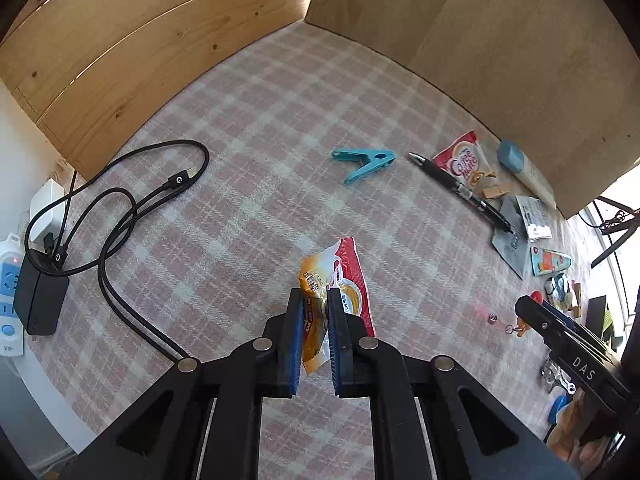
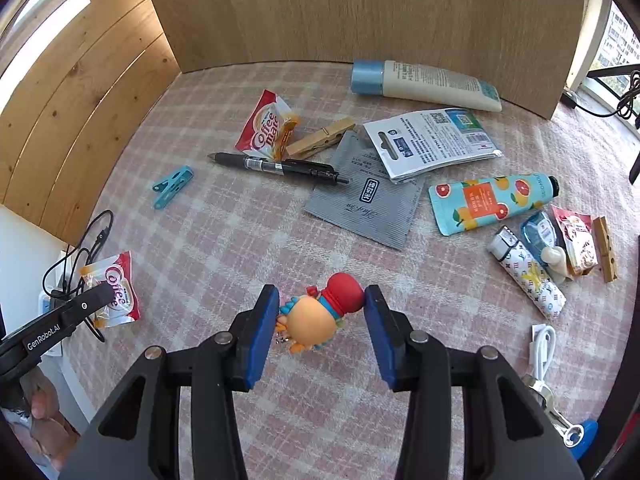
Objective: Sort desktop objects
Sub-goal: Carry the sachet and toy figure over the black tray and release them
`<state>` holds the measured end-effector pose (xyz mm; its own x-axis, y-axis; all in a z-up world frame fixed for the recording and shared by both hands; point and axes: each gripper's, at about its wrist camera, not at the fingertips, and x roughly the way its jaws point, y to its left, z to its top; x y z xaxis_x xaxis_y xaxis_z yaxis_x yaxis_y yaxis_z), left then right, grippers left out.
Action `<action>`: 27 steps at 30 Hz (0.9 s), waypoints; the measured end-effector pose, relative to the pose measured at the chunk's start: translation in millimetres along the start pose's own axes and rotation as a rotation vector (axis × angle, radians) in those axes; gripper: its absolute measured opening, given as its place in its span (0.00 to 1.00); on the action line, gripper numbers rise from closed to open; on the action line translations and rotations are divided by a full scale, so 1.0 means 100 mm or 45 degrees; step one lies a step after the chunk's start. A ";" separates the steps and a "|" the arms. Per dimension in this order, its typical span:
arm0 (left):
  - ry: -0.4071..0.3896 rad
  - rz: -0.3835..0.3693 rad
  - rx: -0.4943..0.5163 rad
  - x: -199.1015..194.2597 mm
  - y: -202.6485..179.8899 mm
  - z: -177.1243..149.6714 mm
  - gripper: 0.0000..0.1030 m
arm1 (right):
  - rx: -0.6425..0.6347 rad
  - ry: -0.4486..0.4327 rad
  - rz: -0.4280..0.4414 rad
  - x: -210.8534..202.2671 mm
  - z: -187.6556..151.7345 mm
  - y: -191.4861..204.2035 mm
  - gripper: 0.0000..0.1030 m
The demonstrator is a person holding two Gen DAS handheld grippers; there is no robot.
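The left tongs [image 1: 316,312] are clamped on a red and orange creamer sachet [image 1: 336,280], its crinkled top sticking out past the blue pads. The sachet hangs just above the pink checked cloth of the worktop [image 1: 240,120]. The right tongs [image 2: 320,308] grip a small toy figure [image 2: 320,312] with a red cap, one blue pad touching each side of it.

Beyond the left tongs lie a teal clothes peg [image 1: 362,162] and a black pen [image 1: 460,190], well apart from the sachet. To the left a black cable [image 1: 132,200] loops toward a black adapter [image 1: 38,300] at the worktop's edge.

Past the right tongs sit a second creamer sachet [image 2: 266,126], a wooden peg [image 2: 320,138] touching it, a grey foil packet [image 2: 368,204], a white tube [image 2: 428,84] against the wooden back panel [image 2: 360,8], and a fruit-patterned tube [image 2: 488,200] further right.
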<state>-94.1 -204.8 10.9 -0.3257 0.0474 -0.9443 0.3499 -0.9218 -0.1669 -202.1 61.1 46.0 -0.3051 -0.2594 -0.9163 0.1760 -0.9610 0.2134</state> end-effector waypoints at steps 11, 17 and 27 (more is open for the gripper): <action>-0.059 -0.101 0.227 -0.33 -1.38 0.45 0.10 | 0.100 -0.145 -0.047 -0.62 -0.08 -0.51 0.41; -0.072 -0.198 0.373 -0.49 -2.21 0.10 0.10 | 0.184 -0.224 -0.124 -1.12 -0.29 -1.11 0.41; -0.060 -0.349 0.646 -0.64 -3.70 -0.65 0.10 | 0.373 -0.303 -0.276 -1.88 -0.82 -2.38 0.41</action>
<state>-145.4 158.2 115.0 -0.3881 0.3042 -0.8700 -0.2141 -0.9479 -0.2359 -110.0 346.4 139.3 -0.5189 -0.0308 -0.8543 -0.1783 -0.9735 0.1435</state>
